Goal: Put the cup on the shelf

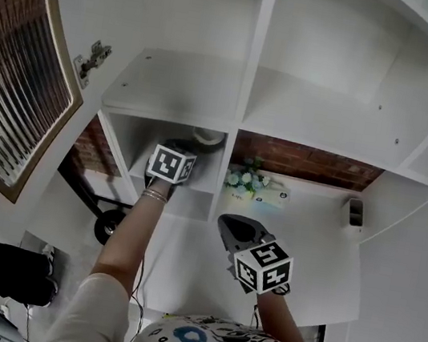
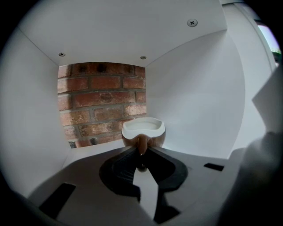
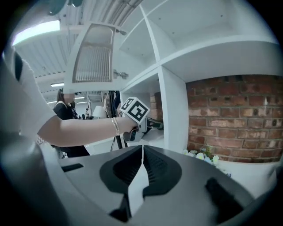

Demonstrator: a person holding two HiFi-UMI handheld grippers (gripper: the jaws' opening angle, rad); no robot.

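Brown cup (image 2: pixel 143 129), base hidden, handle pinched by left gripper (image 2: pixel 142 152) jaws; right gripper (image 3: pixel 142 148) jaws pressed together, empty.

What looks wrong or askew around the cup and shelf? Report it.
Nothing stands out. The cup is upright inside the shelf compartment, its handle pinched by the left gripper; no spill or damage shows.
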